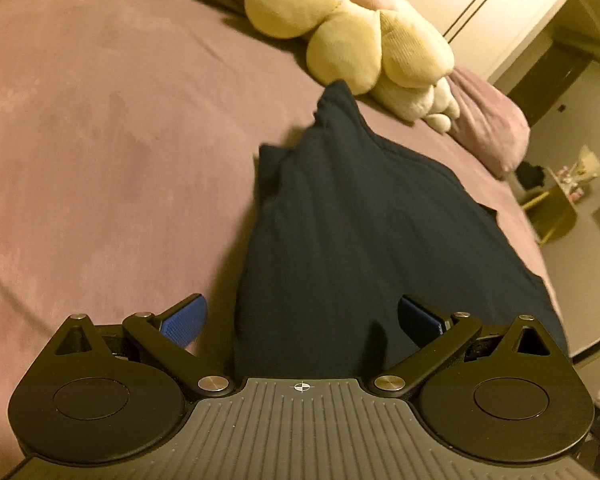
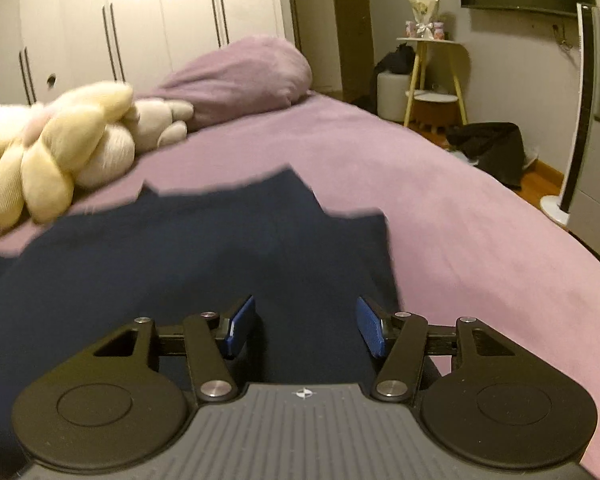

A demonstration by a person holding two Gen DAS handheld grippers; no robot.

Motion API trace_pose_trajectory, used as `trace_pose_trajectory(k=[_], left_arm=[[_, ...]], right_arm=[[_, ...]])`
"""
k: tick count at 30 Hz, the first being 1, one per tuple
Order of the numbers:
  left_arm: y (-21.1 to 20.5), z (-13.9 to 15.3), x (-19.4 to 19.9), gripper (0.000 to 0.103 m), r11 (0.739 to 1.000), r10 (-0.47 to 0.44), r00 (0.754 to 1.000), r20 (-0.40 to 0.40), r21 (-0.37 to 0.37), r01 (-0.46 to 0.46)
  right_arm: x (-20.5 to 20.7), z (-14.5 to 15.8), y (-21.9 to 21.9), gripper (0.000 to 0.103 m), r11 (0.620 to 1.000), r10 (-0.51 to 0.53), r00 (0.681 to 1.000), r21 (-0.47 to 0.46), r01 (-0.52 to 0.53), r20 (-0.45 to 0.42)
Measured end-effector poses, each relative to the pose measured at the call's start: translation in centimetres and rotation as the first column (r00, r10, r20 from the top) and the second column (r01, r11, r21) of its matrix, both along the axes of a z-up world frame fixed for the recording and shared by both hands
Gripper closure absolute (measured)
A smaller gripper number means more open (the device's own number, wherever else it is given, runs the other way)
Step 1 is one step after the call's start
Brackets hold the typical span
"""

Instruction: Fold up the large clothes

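Note:
A dark navy garment lies folded in a long strip on the purple bedsheet. My left gripper is open, its blue pads wide apart above the garment's near end, holding nothing. In the right wrist view the same garment spreads under my right gripper, which is open with blue pads apart over the cloth near its right edge. The cloth lies below both jaws, not pinched.
A cream plush toy lies at the garment's far end, also in the right wrist view. A purple pillow sits behind it. White wardrobe doors, a side table and a dark bag stand beyond the bed.

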State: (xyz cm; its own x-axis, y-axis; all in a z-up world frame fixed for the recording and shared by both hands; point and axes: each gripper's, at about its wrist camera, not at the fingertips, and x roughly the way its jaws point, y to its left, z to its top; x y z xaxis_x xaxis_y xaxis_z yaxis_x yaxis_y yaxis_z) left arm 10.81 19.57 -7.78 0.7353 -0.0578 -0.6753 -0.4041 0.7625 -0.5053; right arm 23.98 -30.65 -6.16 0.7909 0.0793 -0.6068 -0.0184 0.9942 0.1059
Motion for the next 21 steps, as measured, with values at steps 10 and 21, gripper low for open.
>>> trace_pose_trajectory(k=[10, 21], left_arm=[[-0.9, -0.5, -3.4, 0.0, 0.995, -0.027, 0.999, -0.017, -0.096, 0.025], [2.2, -2.1, -2.0, 0.0, 0.946, 0.011, 1.0, 0.028, -0.324, -0.001]], right_arm=[[-4.1, 0.4, -6.2, 0.046, 0.987, -0.06, 0.987, 0.141, 0.081, -0.147], [-5.2, 1.9, -4.7, 0.075, 0.997, -0.006, 0.999, 0.071, 0.01, -0.045]])
